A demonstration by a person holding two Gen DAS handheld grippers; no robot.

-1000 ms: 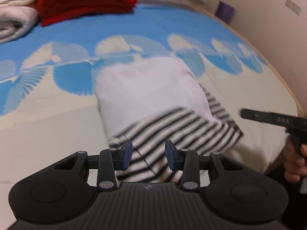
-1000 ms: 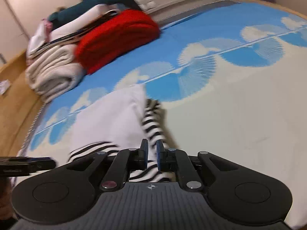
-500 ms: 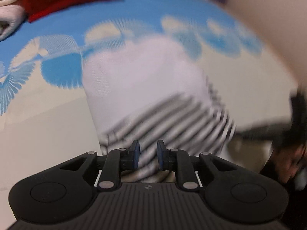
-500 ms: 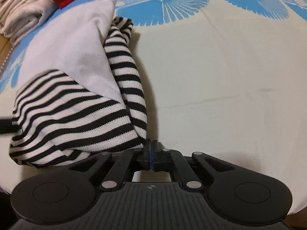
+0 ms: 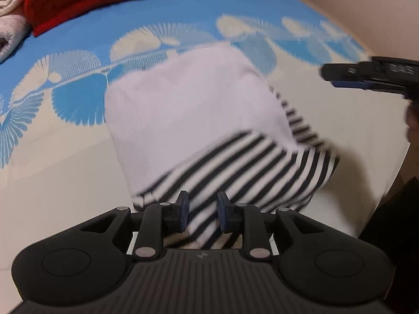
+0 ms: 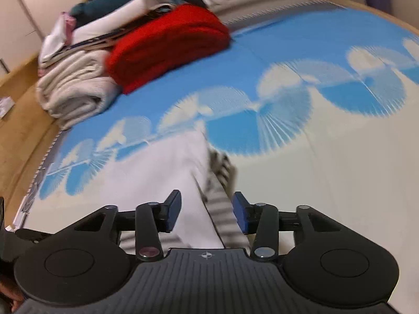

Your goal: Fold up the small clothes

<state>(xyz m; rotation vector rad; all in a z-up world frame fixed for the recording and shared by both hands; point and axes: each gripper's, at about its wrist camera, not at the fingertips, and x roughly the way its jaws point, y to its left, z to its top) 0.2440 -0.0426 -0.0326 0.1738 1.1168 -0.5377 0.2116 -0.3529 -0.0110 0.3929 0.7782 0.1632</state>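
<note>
Garment: We see a small garment [image 5: 199, 120] lying on the bed [image 5: 65, 172], folded so that a plain white panel sits on top and the black-and-white striped part shows at the near end and along the right edge.
Garment, right wrist view: The same garment [image 6: 162, 172] appears blurred, with a striped strip running along the right edge of the white panel.
Left gripper: We find the left gripper [image 5: 202, 213] low over the striped near end of the garment. Its jaws stand at a narrow gap and have just been opening a little. Striped cloth shows between the pads [image 5: 184, 210], but we see no pinch on it.
Right gripper: We find the right gripper [image 6: 207, 214] above the garment's right edge. Its jaws have just been opening and now stand fairly wide, with nothing clamped; cloth shows below the gap only. From the left wrist view it appears at the right edge [image 5: 351, 77], clear of the garment.
Bed cover: Blue with pale fan shapes at the far side, cream near us.
Stacked items: A red folded blanket [image 6: 167, 44] rests against rolled cream towels [image 6: 73, 91] at the far left corner of the bed.
</note>
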